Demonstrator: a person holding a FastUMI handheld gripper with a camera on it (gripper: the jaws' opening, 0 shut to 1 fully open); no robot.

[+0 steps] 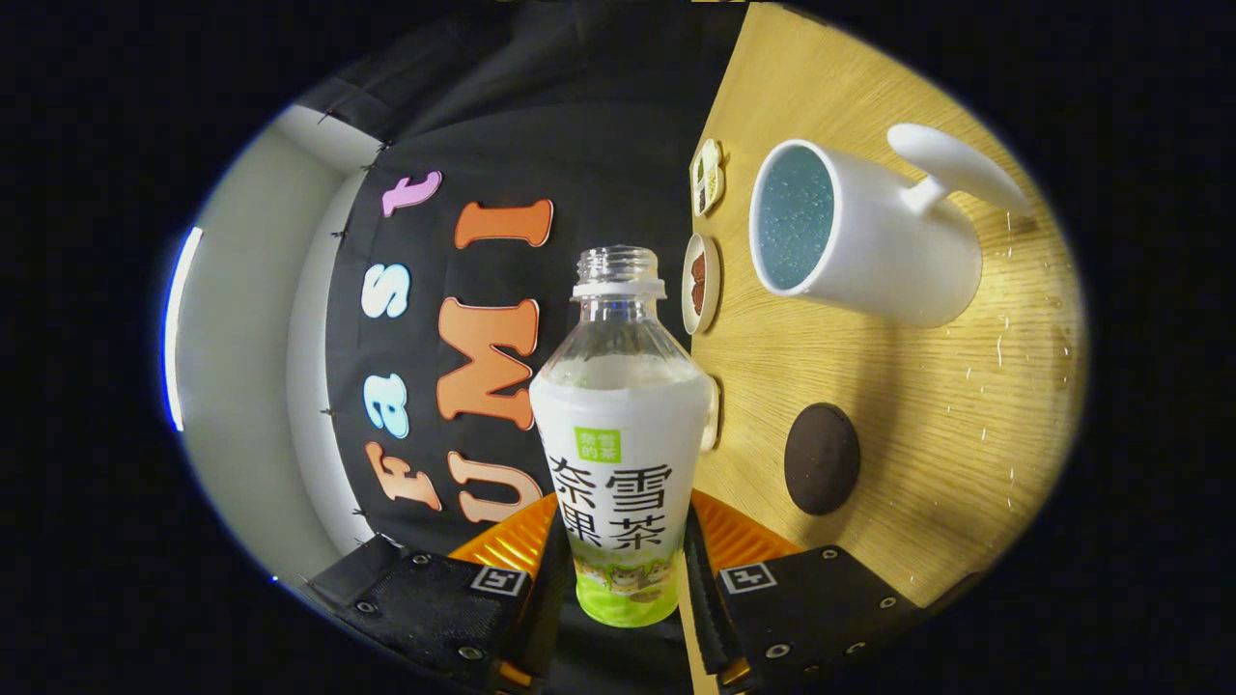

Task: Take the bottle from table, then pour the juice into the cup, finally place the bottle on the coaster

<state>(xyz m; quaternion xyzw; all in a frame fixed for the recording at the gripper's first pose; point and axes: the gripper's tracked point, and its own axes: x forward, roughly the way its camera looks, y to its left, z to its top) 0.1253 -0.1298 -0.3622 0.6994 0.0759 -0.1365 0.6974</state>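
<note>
My gripper [626,591] is shut on the juice bottle [623,434], both fingers pressing on its white-and-green label near the base. The bottle is uncapped, and its open mouth [618,259] points away from me. The view is rolled, so the wooden table [927,405] stands on the bottle's right side and the bottle lies about level with it. The white cup [869,236], with a blue inside and a long handle, stands on the table beyond and to the right of the bottle's mouth. A dark round coaster [821,458] lies on the table nearer to the fingers, right of the bottle.
Small dishes [701,280] with dark contents line the table's far edge, between the bottle's neck and the cup. A further small tray [707,176] sits along the same edge. Black cloth covers the wall behind the bottle.
</note>
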